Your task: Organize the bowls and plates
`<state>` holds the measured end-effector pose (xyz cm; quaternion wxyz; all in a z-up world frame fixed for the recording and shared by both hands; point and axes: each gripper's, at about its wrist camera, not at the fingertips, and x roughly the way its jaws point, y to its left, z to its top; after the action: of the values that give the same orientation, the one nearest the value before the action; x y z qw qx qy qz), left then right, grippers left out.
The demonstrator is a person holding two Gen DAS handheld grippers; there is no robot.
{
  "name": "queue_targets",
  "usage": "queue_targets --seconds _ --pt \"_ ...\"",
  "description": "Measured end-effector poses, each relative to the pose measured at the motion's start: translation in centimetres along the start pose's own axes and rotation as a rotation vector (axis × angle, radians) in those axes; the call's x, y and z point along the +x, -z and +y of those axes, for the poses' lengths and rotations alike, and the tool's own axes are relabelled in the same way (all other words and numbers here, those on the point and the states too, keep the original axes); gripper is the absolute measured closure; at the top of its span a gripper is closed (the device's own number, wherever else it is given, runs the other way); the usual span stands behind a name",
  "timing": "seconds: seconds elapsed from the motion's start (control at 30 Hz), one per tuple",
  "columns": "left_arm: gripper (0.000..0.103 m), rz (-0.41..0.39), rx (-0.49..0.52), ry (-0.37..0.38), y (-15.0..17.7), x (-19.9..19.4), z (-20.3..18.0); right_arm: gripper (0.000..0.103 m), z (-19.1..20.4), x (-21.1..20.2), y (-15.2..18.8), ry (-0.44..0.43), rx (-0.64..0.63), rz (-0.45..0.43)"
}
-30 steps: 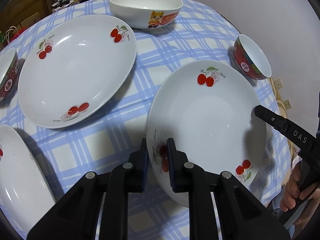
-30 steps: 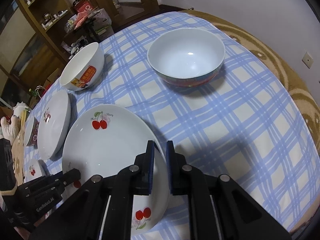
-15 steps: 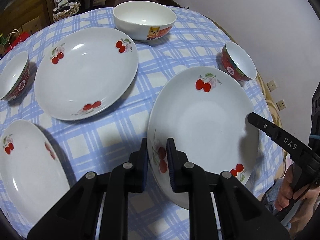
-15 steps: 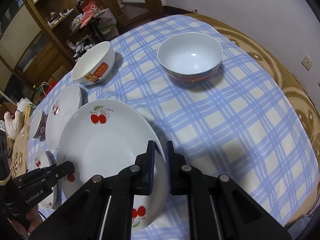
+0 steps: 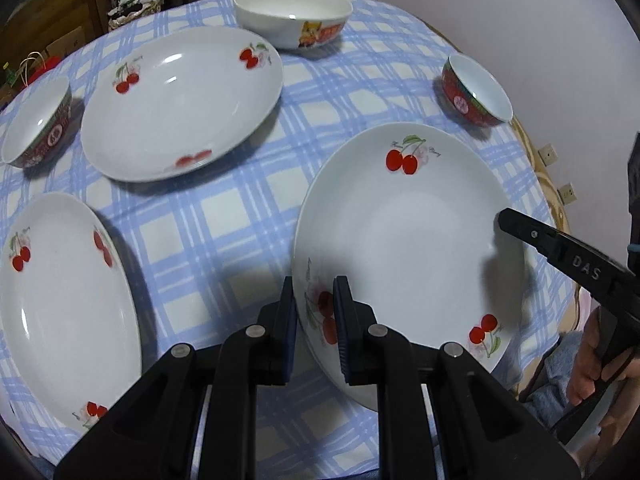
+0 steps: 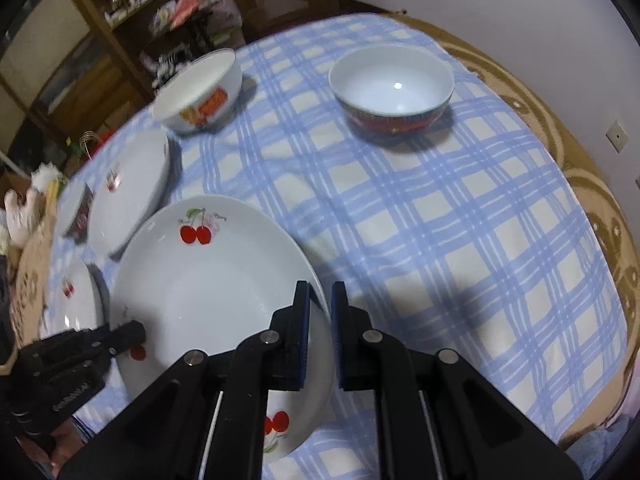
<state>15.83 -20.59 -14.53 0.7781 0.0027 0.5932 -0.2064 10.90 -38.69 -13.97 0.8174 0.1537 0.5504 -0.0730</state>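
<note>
Round table [image 6: 592, 208], blue-checked cloth [image 5: 224, 216], cherry plates [image 5: 176, 100], bowls [image 6: 392, 88]

**Cherry plate pinched from both sides**

The left gripper [image 5: 314, 312] clamps the near rim of a white ceramic cherry-print plate [image 5: 412, 240], jaws closed on it (one pad under, one over). The right gripper [image 5: 505, 218] grips the opposite rim. Two matching plates [image 5: 176, 108] [image 5: 60, 304] lie on the blue-checked table [image 5: 224, 232].
</note>
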Motion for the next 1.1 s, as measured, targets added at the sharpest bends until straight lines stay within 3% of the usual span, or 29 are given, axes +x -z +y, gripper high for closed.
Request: queue_targets --seconds 0.2,0.63,0.87,0.97,1.03,1.1 --pt "0.086 0.05 -0.019 -0.01 1.1 2.3 0.3 0.093 -0.3 1.9 0.7 0.026 -0.02 0.081" --pt "0.086 0.026 0.031 -0.083 0.8 1.6 0.3 0.093 0.0 1.2 0.3 0.025 -0.037 0.046" --pt "0.071 0.033 0.03 -0.106 0.4 -0.3 1.4 0.091 0.6 -0.4 0.1 0.021 -0.044 0.002" --pt "0.055 -0.005 0.05 -0.127 0.3 -2.1 1.8 0.082 1.2 -1.0 -0.1 0.041 -0.055 -0.022" --pt "0.05 -0.032 0.065 -0.149 0.2 -3.3 2.0 0.068 1.7 -1.5 -0.2 0.044 -0.059 -0.042" --pt "0.048 -0.048 0.07 -0.17 0.0 -4.6 2.4 0.062 2.2 -2.0 -0.3 0.036 -0.06 -0.06"
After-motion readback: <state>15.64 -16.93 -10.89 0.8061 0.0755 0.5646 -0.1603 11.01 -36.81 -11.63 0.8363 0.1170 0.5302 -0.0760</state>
